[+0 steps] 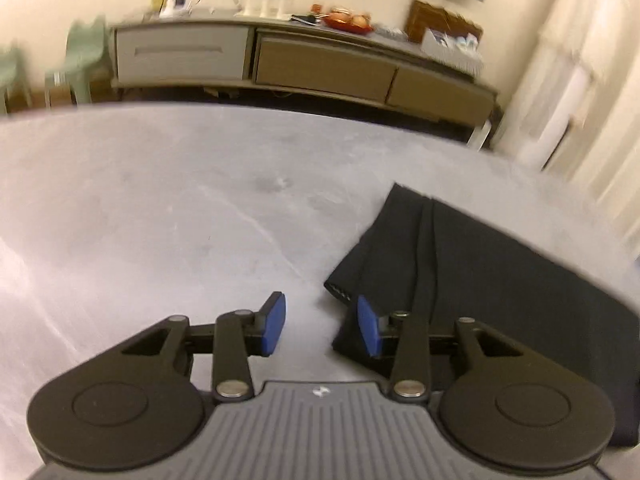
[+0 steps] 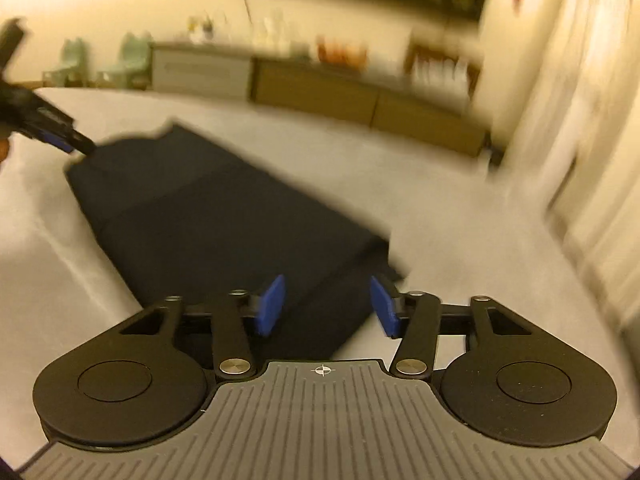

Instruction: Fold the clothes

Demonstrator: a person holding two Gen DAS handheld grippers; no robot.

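Note:
A dark folded garment [image 1: 480, 264] lies flat on the grey table [image 1: 160, 208]. In the left wrist view my left gripper [image 1: 322, 326] is open and empty, just above the garment's near left corner, its right pad [image 1: 368, 326] over the cloth edge. In the right wrist view the garment [image 2: 224, 216] stretches as a long strip from far left to near centre. My right gripper [image 2: 326, 304] is open and empty over its near end. The left gripper [image 2: 60, 138] shows at the strip's far left corner.
A long low sideboard [image 1: 320, 64] with jars, fruit and boxes stands beyond the table's far edge. Pale green chairs [image 1: 86, 56] stand at the left. Light curtains [image 1: 580, 92] hang at the right. The right wrist view is blurred.

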